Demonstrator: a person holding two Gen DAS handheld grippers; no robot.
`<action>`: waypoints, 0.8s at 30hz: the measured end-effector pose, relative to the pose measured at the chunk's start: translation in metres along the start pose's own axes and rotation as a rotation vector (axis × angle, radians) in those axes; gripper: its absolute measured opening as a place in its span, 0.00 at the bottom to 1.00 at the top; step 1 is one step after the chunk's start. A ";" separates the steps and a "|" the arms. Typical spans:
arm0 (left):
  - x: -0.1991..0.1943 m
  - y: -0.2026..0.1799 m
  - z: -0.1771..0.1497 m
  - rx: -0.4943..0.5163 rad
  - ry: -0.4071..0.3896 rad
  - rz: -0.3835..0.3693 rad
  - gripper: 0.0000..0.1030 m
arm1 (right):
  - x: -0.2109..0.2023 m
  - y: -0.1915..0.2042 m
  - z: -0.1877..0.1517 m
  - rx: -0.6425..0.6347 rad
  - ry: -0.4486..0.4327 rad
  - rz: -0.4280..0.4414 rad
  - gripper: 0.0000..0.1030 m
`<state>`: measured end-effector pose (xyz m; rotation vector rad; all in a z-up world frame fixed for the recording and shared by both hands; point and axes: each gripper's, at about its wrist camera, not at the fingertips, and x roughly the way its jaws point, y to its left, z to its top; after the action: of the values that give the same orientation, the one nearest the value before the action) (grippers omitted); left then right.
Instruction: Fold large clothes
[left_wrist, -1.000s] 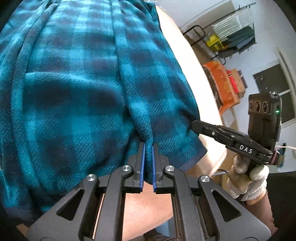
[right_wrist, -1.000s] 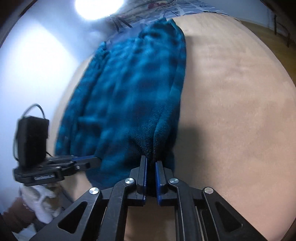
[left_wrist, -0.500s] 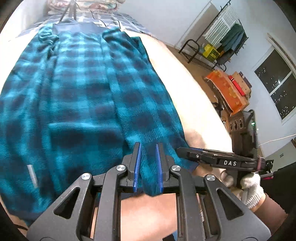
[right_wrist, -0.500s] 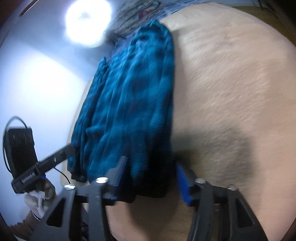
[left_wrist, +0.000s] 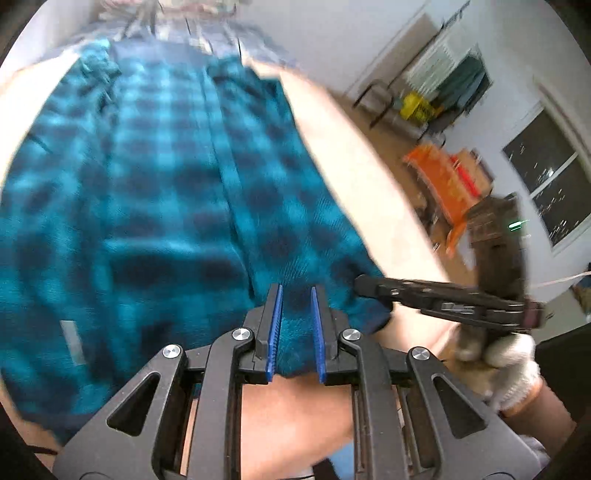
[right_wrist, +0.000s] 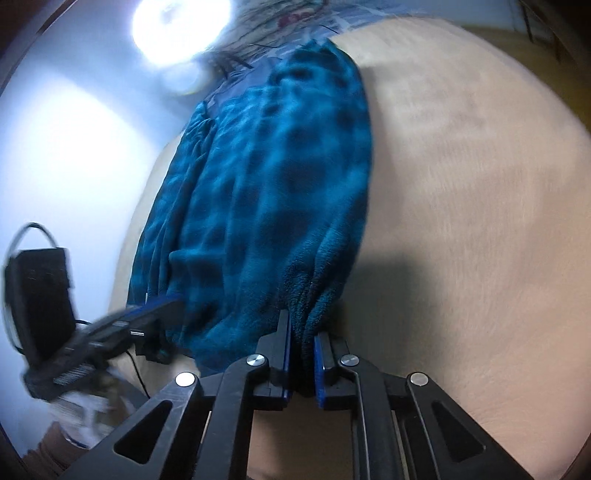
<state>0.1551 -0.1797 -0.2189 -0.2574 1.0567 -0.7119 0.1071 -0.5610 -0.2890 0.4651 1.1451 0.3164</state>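
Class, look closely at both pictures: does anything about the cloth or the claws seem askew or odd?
The blue checked garment lies rumpled in long ridges on the beige bed, not flat. Its near corner bunches in the right claw, while the left claw stands open around the hem.

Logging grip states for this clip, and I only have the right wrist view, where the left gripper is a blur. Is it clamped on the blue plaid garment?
Observer: No. In the left wrist view the left gripper has its jaws apart, and the hem of the blue plaid garment lies loose between the pads.
Operator: Is the cloth spread out on that side?
Observer: Yes, it lies mostly flat across the tan surface.
Operator: Any label showing?
Observer: Yes, a pale tag sits near the hem, left of the gripper.
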 end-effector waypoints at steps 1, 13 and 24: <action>-0.015 0.003 0.003 -0.009 -0.023 -0.011 0.12 | -0.003 0.009 0.005 -0.027 0.000 -0.024 0.07; -0.132 0.097 0.005 -0.129 -0.224 0.143 0.57 | -0.004 0.101 0.018 -0.324 0.002 -0.240 0.07; -0.163 0.141 -0.007 -0.192 -0.289 0.170 0.57 | 0.064 0.207 -0.009 -0.670 0.058 -0.342 0.07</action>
<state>0.1583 0.0323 -0.1803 -0.4179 0.8584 -0.4057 0.1222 -0.3503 -0.2384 -0.3283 1.0782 0.3911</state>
